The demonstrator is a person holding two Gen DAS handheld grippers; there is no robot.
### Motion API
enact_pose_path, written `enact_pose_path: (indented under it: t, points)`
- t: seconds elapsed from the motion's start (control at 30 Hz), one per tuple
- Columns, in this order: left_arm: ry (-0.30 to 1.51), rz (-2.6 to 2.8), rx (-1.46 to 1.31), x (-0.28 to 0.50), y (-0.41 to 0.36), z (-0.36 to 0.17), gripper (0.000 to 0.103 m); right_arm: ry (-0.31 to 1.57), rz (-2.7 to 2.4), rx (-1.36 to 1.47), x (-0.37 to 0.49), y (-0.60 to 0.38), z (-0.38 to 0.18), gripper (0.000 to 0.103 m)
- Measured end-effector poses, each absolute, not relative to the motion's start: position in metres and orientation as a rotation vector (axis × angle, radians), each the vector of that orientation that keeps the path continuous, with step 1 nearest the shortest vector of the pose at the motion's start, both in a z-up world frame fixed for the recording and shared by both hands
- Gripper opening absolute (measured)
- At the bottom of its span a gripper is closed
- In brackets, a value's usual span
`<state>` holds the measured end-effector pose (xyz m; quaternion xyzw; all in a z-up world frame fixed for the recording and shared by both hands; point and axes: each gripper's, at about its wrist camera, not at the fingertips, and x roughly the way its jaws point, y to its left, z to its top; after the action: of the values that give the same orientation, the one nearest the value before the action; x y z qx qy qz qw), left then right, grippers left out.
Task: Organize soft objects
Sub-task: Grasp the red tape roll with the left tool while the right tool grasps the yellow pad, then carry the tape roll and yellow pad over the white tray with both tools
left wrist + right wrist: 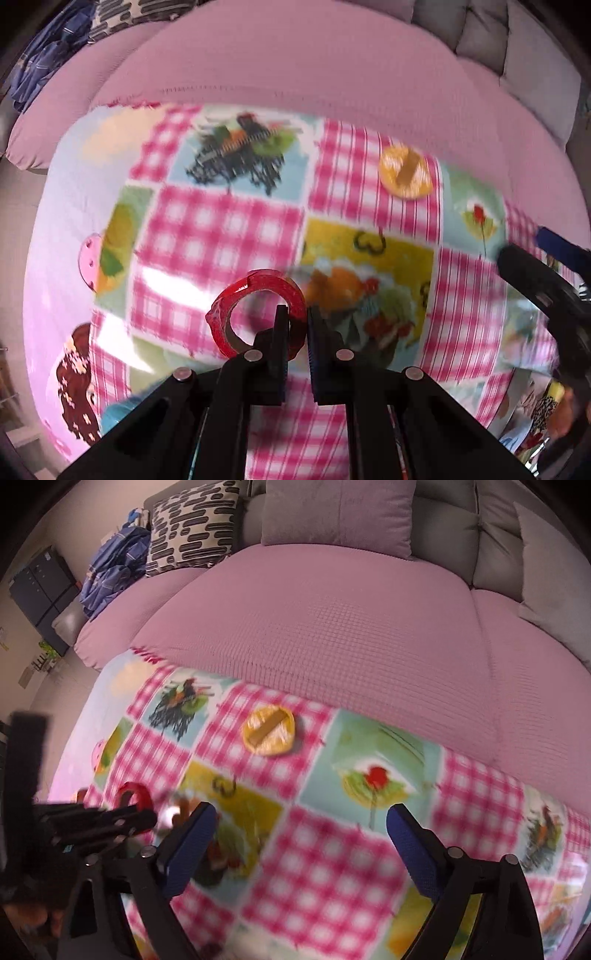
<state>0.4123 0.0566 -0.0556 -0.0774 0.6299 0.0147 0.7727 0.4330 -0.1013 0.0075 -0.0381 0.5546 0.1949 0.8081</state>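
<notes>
your left gripper [297,325] clamps the red tape roll [255,314], its rim partly hidden | right gripper [301,834] gapes empty | patterned cloth [332,849] blurred, clear between the fingers

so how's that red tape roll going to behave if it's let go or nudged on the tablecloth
The red tape roll is a hollow ring, so it probably rolls if set on edge and lies stable flat. The left tool pinches its wall without visible collapse, so it seems fairly stiff and light. The glossy tablecloth may let it slide.
</notes>
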Motion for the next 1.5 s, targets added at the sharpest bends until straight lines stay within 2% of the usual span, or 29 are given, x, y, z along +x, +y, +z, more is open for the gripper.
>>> enact_pose_path:
  t: [0.1, 0.23, 0.33, 0.43, 0.57, 0.63, 0.7, 0.9, 1.07, 1.5]
  points:
    - [1.325, 0.004, -0.22, 0.414, 0.068, -0.05, 0.009, 1.199, 0.414, -0.094, 0.447, -0.084, -0.006, 0.086]
    - [1.273, -0.019, -0.216, 0.413, 0.076, -0.035, 0.009, 1.208, 0.411, -0.101, 0.461, -0.061, -0.023, 0.085]
    - [1.247, -0.035, -0.213, 0.408, 0.074, -0.031, 0.009, 1.218, 0.413, -0.111, 0.467, -0.048, -0.034, 0.077]
    - [1.225, -0.059, -0.21, 0.405, 0.076, -0.028, 0.009, 1.22, 0.408, -0.156, 0.471, -0.036, -0.042, 0.075]
    - [1.207, -0.078, -0.213, 0.401, 0.076, -0.026, 0.009, 1.211, 0.407, -0.17, 0.473, -0.029, -0.045, 0.061]
    - [1.206, -0.077, -0.212, 0.396, 0.075, -0.024, 0.009, 1.211, 0.403, -0.181, 0.475, -0.025, -0.046, 0.06]
    - [1.212, -0.074, -0.215, 0.398, 0.078, -0.027, 0.009, 1.211, 0.394, -0.199, 0.475, -0.023, -0.048, 0.05]
    - [1.231, -0.069, -0.221, 0.394, 0.078, -0.026, 0.009, 1.203, 0.384, -0.165, 0.469, -0.036, -0.039, 0.048]
    - [1.236, -0.078, -0.224, 0.379, 0.072, -0.012, 0.009, 1.192, 0.386, -0.145, 0.441, -0.056, -0.009, 0.048]
    - [1.183, -0.201, -0.186, 0.288, 0.015, 0.073, 0.009, 1.143, 0.317, -0.206, 0.292, -0.134, 0.102, 0.048]
